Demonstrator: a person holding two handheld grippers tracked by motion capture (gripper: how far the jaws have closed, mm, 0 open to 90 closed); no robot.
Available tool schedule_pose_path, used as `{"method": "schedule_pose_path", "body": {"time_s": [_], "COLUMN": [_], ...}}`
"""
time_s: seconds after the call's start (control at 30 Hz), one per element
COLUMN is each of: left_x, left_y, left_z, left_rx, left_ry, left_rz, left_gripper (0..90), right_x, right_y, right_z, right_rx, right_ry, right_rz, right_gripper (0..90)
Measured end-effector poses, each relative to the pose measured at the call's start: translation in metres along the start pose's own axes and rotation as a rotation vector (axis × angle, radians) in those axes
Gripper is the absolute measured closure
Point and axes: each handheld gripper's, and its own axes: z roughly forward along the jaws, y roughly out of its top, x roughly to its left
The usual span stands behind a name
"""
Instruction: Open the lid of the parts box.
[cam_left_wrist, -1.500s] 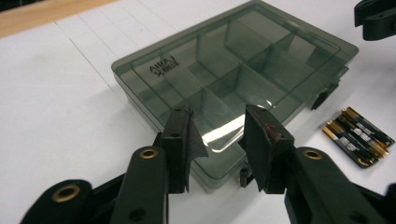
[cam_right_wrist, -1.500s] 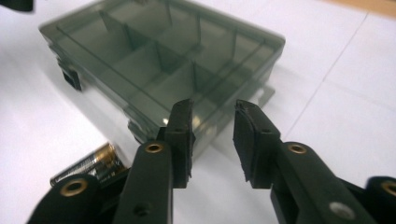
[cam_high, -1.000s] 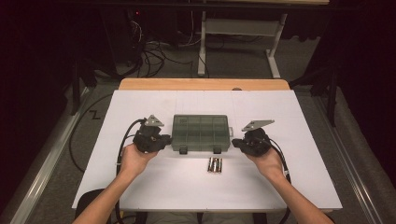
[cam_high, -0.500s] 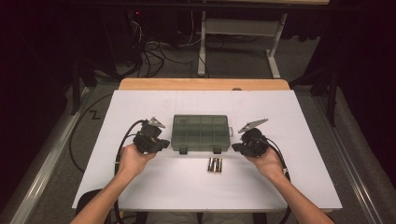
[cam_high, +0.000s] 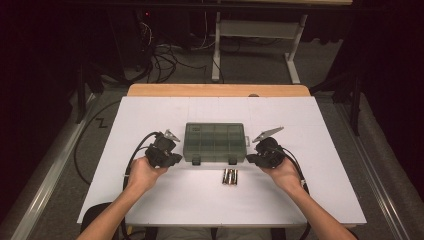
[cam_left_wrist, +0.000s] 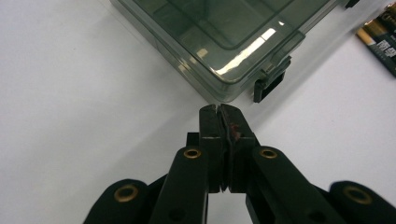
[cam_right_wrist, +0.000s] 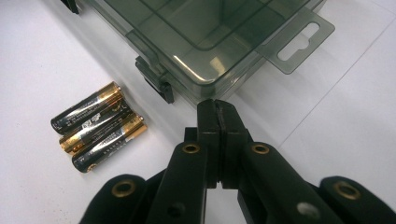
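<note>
Light falls from overhead onto the white table (cam_high: 150, 200), while the room around its edges sinks into near black. The high view is soft and slightly grainy. In both gripper views the smoky plastic box (cam_left_wrist: 224, 42) carries bright glare streaks, and the nearest jaw parts at the bottom blur.

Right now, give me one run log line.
left gripper shut, empty | right gripper shut, empty | box closed | batteries outside
</note>
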Motion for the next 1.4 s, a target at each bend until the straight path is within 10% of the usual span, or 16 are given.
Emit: {"method": "schedule_pose_path", "body": {"time_s": [0.67, 1.4], "left_x": [-0.003, 0.0], "left_y": [0.005, 0.029], "left_z": [-0.001, -0.015], "left_rx": [-0.069, -0.19], "left_ry": [0.002, 0.063], "left_rz": [-0.007, -0.042], "left_gripper": [81.5, 48.1], "right_x": [0.005, 0.001], "right_y": [0.0, 0.011], "right_z": [-0.01, -0.013], "right_rx": [-0.068, -0.182], "right_ry": [-0.003, -0.013], "right_rz": [0.0, 0.043], "right_gripper": [90.0, 83.6]}}
